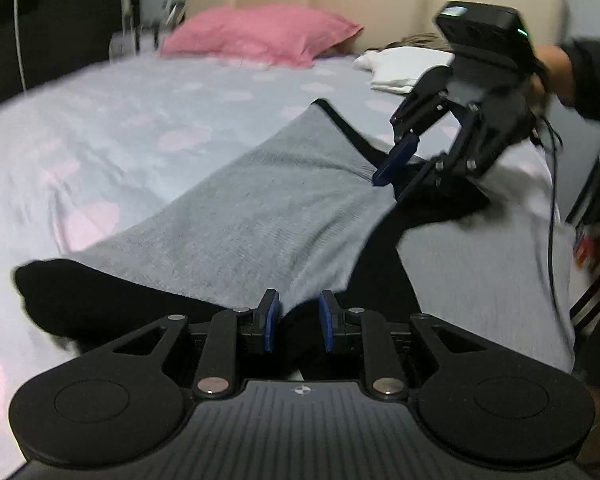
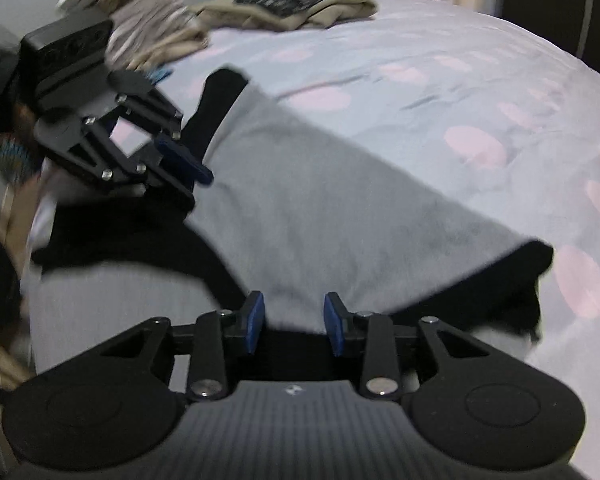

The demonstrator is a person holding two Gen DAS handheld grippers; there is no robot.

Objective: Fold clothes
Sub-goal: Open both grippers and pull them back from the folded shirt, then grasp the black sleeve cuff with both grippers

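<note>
Both grippers [image 1: 299,322] [image 2: 294,322] gape over grey-and-black garment [image 1: 240,216] on bed [image 1: 100,120].

Motion blur softens the grey and black garment [image 1: 236,216] across both wrist views, its knit texture lost toward the lower right fold. In the left wrist view the right gripper [image 1: 410,176] hides the garment's far edge, and only one blue fingertip shows clearly; the other finger is lost against black cloth, so whether it grips is unclear. The hand [image 1: 556,68] holding it is cut by the frame's right edge. In the right wrist view the left gripper [image 2: 192,184] smears at upper left, its lower finger merging with dark fabric. Piled clothes [image 2: 148,28] along the top edge are too blurred to identify
</note>
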